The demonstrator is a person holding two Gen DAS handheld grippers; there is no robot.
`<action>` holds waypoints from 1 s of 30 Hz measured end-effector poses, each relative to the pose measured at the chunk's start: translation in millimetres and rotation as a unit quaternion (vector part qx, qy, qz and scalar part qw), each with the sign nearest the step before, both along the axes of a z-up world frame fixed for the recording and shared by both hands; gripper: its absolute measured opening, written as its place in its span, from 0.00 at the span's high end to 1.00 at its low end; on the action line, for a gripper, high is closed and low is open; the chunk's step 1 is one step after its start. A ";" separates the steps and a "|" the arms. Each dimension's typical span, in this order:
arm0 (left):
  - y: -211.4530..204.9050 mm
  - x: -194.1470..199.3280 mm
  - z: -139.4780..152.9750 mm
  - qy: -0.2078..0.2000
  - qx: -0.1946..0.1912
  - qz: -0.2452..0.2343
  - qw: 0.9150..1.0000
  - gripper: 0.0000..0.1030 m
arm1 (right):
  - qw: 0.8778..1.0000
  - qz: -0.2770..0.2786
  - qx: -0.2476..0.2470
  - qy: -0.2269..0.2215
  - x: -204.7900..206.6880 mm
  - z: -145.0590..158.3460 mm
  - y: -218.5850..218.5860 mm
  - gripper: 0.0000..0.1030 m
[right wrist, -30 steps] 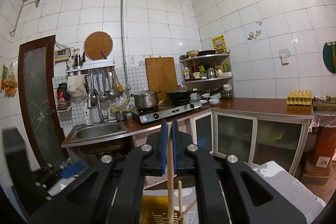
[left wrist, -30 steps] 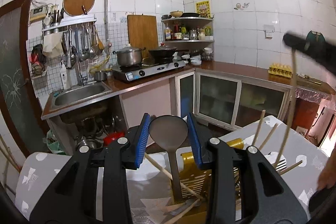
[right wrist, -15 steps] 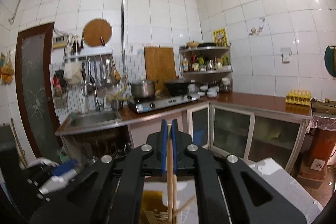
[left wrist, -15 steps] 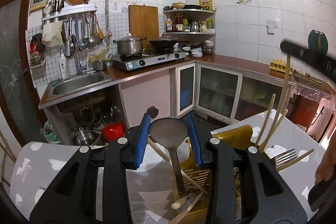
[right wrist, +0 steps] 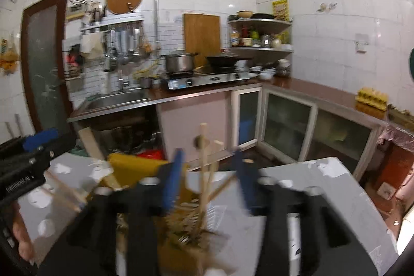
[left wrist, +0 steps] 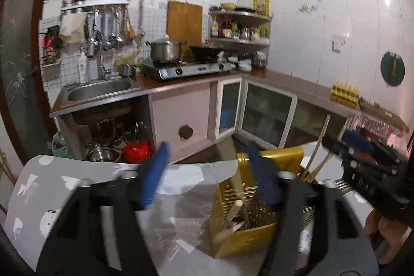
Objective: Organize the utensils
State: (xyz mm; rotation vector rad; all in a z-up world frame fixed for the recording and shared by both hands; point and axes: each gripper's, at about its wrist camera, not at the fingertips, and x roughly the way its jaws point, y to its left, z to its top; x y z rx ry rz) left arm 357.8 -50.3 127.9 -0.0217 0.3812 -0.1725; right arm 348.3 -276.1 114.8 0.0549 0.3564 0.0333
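Now both grippers stand wide apart with nothing between their blue pads: the left gripper [left wrist: 207, 172] hangs over the near-left side of the yellow utensil holder [left wrist: 243, 237], and the right gripper [right wrist: 209, 172] over its right side. Wooden chopsticks [right wrist: 204, 162] stand upright and slightly tilted in the holder, just between the right gripper's fingers but untouched. A blurred ladle handle [left wrist: 233, 167] leans in the holder, which sits on the grey patterned table [left wrist: 51, 183].
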 end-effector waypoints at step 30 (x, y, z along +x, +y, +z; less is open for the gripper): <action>47.3 -230.0 -96.3 -0.029 0.028 0.059 0.997 0.05 | 0.999 -0.021 -0.002 -0.025 -244.4 -93.3 44.3 0.04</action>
